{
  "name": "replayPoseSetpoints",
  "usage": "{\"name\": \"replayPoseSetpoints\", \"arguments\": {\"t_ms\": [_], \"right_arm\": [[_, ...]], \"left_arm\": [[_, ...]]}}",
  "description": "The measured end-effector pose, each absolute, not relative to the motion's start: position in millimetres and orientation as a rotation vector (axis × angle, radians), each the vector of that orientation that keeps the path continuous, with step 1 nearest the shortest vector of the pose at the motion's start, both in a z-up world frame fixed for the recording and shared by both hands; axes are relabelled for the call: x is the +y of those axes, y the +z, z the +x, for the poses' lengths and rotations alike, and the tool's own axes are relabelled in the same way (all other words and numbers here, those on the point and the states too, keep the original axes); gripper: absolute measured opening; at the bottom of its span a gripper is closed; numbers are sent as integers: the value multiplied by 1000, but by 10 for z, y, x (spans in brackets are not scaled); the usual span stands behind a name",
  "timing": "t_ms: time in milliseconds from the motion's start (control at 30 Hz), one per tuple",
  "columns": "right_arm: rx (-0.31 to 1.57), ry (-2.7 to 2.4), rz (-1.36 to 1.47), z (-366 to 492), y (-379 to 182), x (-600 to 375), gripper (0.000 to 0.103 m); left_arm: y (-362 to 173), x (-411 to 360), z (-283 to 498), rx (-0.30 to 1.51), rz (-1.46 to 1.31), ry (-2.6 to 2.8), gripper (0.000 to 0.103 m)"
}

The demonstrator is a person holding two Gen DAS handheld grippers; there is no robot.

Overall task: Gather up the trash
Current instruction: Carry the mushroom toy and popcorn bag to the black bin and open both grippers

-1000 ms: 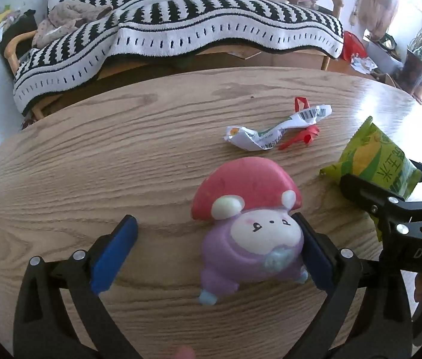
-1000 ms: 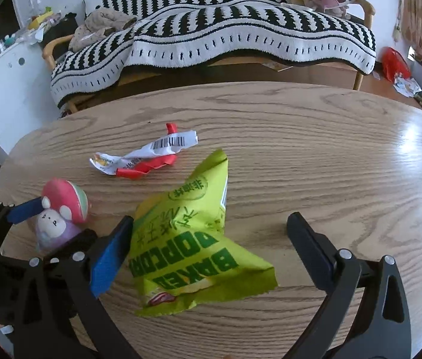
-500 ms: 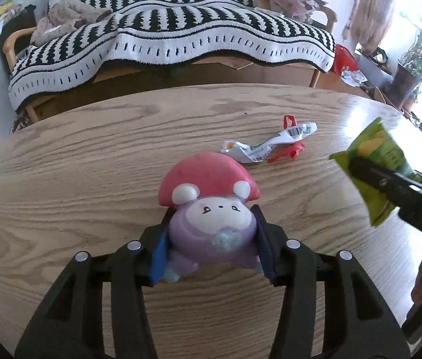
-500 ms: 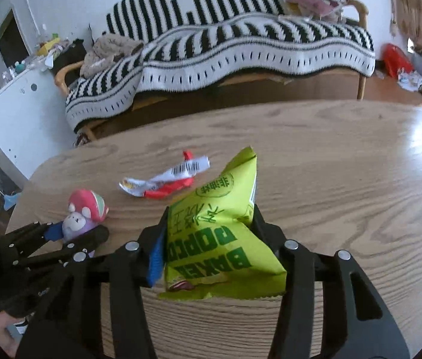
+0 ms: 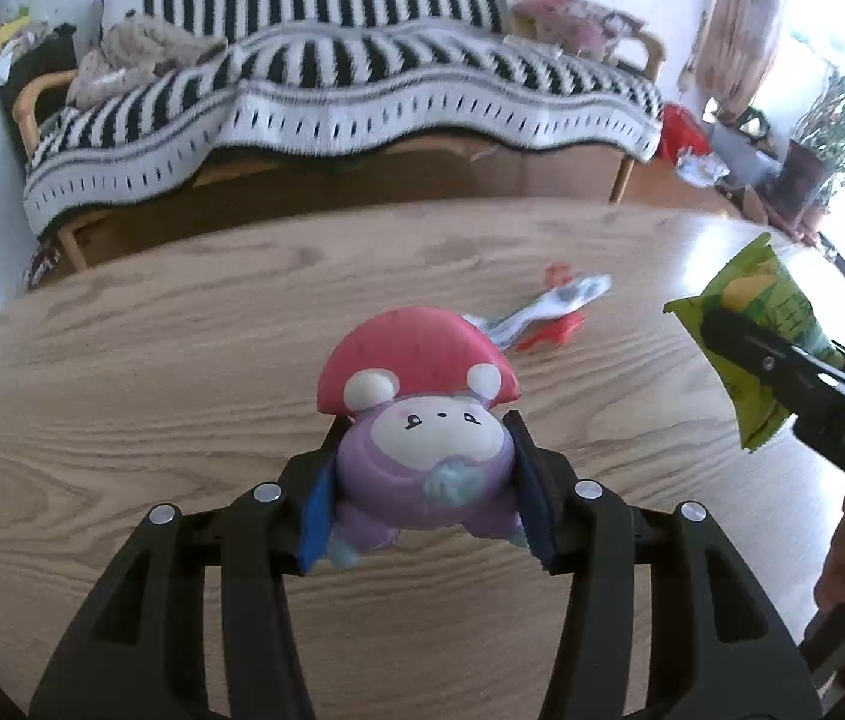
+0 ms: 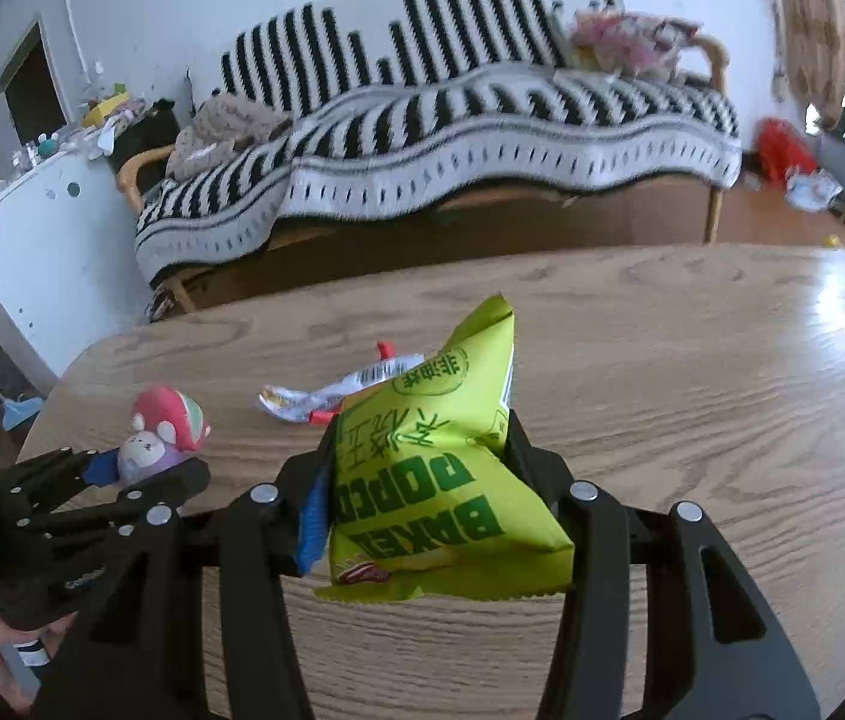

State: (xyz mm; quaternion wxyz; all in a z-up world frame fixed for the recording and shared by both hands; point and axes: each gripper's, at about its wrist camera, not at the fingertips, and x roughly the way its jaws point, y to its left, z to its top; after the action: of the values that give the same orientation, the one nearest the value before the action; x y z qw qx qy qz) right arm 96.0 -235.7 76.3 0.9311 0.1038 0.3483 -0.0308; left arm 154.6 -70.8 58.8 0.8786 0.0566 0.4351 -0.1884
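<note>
**Both jaws loaded: toy on the left, popcorn bag on the right**

My left gripper [image 5: 425, 495] has its jaws drawn about halfway in, and the blue pads press on both flanks of a soft purple toy figure with a red mushroom cap [image 5: 419, 420]. The toy sits upright between the pads, face toward my camera, its cap poking out past the tips, and it appears lifted just clear of the round wooden table [image 5: 122, 372].

My right gripper [image 6: 422, 486] is likewise partly closed, its jaws clamped on the lower half of a lime-green foil popcorn bag [image 6: 431, 462]. The bag stands tall between the pads, its crimped bottom edge hanging toward my camera, above the table.

A crumpled white-and-red plastic wrapper [image 5: 542, 315] lies flat on the table beyond both grippers, touched by neither.

A striped black-and-white blanket [image 6: 482, 138] covers the sofa behind the table.
</note>
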Motion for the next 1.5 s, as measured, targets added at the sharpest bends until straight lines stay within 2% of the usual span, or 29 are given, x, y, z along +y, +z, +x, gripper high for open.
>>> {"name": "replayPoseSetpoints", "arguments": {"t_ms": [100, 200, 300, 433, 533, 700, 867, 967, 1400, 1467, 1500], "right_arm": [[624, -83, 234, 521, 1068, -2482, 49], [584, -154, 238, -318, 1286, -2715, 49], [612, -277, 176, -1002, 1327, -2955, 49], [701, -381, 249, -2040, 1229, -3458, 49], [773, -442, 286, -2684, 1052, -3700, 49], [827, -493, 434, -3508, 683, -3920, 49], [919, -479, 538, -3993, 185, -3904, 49], [932, -471, 575, -4147, 50, -3919, 49], [916, -430, 669, -4174, -54, -4001, 50], [925, -417, 706, -4138, -91, -4043, 53], [938, -443, 747, -4137, -113, -4096, 72]], "left_arm": [[920, -829, 1164, 816, 122, -455, 49], [1140, -1010, 615, 767, 135, -537, 49], [1236, -1299, -19, 760, 201, -626, 49], [1291, -1695, -801, 799, 221, -802, 49], [1140, -2089, -1469, 901, 222, -994, 49], [490, -2652, -2454, 1093, 375, -1159, 49], [72, -2776, -2686, 1187, 480, -1113, 49], [53, -2797, -2676, 1186, 488, -1093, 49], [-49, -2870, -2895, 1206, 559, -1100, 49], [-87, -2906, -2912, 1223, 563, -1085, 60], [-104, -2941, -2909, 1224, 565, -1071, 90]]}}
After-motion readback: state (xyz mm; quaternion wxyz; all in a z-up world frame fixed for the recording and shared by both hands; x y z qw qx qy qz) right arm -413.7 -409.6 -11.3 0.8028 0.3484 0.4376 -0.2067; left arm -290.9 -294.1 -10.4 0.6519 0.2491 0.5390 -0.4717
